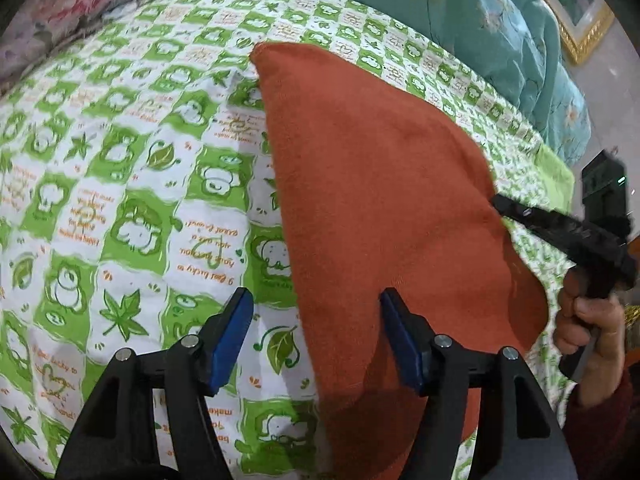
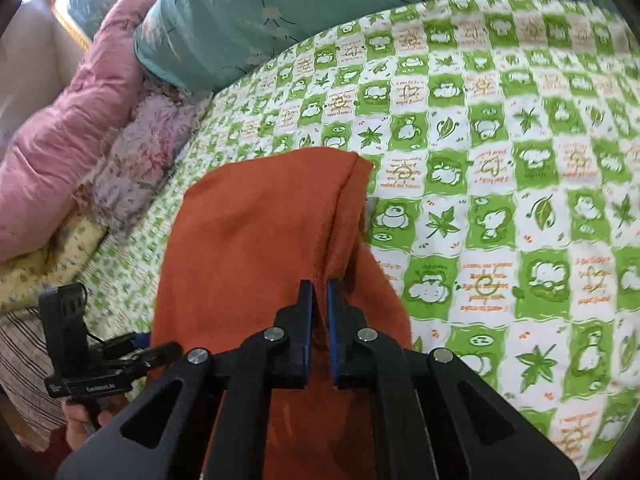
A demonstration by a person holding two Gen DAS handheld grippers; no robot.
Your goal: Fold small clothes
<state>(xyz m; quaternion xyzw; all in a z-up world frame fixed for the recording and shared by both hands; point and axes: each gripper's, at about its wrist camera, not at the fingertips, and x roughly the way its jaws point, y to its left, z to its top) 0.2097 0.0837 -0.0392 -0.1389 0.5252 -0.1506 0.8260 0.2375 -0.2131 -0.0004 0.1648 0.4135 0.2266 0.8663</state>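
Note:
A rust-orange cloth (image 1: 380,200) lies on the bed, one corner pointing away from me. In the left wrist view my left gripper (image 1: 315,294) stands open, its blue pads on either side of the cloth's left edge without pressing it. The right gripper (image 1: 496,202) comes in from the right, held by a hand (image 1: 588,320), and pinches the cloth's right edge. In the right wrist view that right gripper (image 2: 319,286) is shut on a raised fold of the cloth (image 2: 256,232), which drapes down from the pads. The left gripper (image 2: 136,344) shows at the lower left beside the cloth.
The green and white checked bedsheet (image 1: 120,200) covers the bed. A teal floral quilt (image 2: 280,20) lies along the far side, with a pink quilt (image 2: 60,152) and a floral pillow (image 2: 144,160) beside it. A gold picture frame (image 1: 580,36) hangs beyond.

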